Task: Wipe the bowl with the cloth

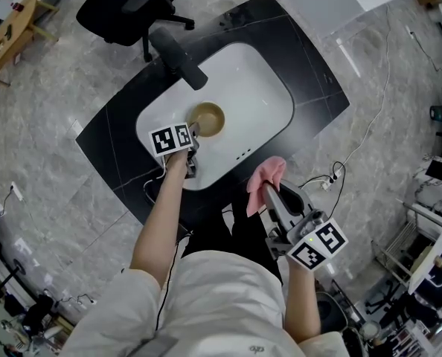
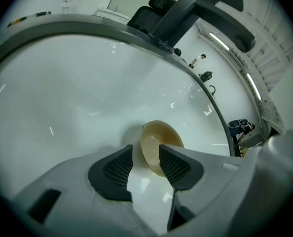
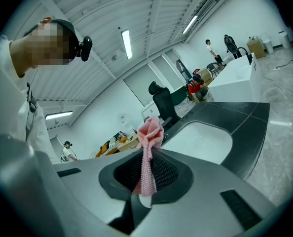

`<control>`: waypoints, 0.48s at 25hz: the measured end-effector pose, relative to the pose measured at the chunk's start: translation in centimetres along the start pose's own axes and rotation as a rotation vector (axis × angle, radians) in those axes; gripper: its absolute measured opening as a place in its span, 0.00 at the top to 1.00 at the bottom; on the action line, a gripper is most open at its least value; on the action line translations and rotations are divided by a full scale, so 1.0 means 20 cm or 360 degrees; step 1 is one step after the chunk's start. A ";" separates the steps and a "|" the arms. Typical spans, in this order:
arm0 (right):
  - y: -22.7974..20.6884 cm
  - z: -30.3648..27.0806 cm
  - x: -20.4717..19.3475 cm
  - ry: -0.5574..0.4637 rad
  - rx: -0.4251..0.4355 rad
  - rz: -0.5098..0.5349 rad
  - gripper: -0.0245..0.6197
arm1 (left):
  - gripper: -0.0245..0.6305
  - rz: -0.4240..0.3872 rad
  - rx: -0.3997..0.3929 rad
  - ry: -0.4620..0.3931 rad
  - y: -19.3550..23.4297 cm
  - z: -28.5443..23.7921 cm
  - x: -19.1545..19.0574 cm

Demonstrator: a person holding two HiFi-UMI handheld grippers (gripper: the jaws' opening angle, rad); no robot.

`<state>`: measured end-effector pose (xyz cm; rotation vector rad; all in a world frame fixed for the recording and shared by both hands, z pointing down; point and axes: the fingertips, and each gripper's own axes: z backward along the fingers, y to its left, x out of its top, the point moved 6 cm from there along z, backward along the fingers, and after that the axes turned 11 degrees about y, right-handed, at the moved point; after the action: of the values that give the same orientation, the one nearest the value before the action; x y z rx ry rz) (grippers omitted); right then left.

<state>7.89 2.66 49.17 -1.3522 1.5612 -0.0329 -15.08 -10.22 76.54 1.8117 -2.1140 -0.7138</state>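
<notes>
A tan bowl (image 1: 207, 119) lies in the white sink (image 1: 262, 80), near its front left wall. My left gripper (image 1: 194, 134) reaches down to the bowl's near edge. In the left gripper view the jaws stand wide, with the rim of the bowl (image 2: 159, 144) between them and a gap beside the left pad, so my left gripper (image 2: 145, 154) is open. My right gripper (image 1: 268, 190) hovers above the counter's front edge, shut on a pink cloth (image 1: 266, 177). The cloth (image 3: 150, 132) bunches up out of the pinched jaws of the right gripper (image 3: 145, 174).
A dark faucet (image 1: 178, 56) juts over the sink's far left side. The black counter (image 1: 314, 76) surrounds the sink. An office chair (image 1: 132, 6) stands behind it, and cables (image 1: 332, 178) trail on the marble floor to the right.
</notes>
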 end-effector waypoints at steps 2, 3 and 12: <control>0.01 0.01 0.01 -0.0013 -0.0001 0.0011 0.92 | 0.70 -0.0013 0.0005 -0.0022 -0.01 0.04 0.01; 0.02 0.01 0.02 -0.0020 -0.0001 0.0016 0.92 | 0.70 -0.0020 0.0005 -0.0034 -0.02 0.06 0.02; 0.06 0.03 0.08 -0.0056 0.0000 0.0069 0.92 | 0.78 -0.0155 -0.0092 -0.0137 -0.19 0.29 0.05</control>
<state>7.78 2.23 47.15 -1.3116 1.5607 0.0175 -15.06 -10.37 69.53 1.8960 -2.0462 -0.8827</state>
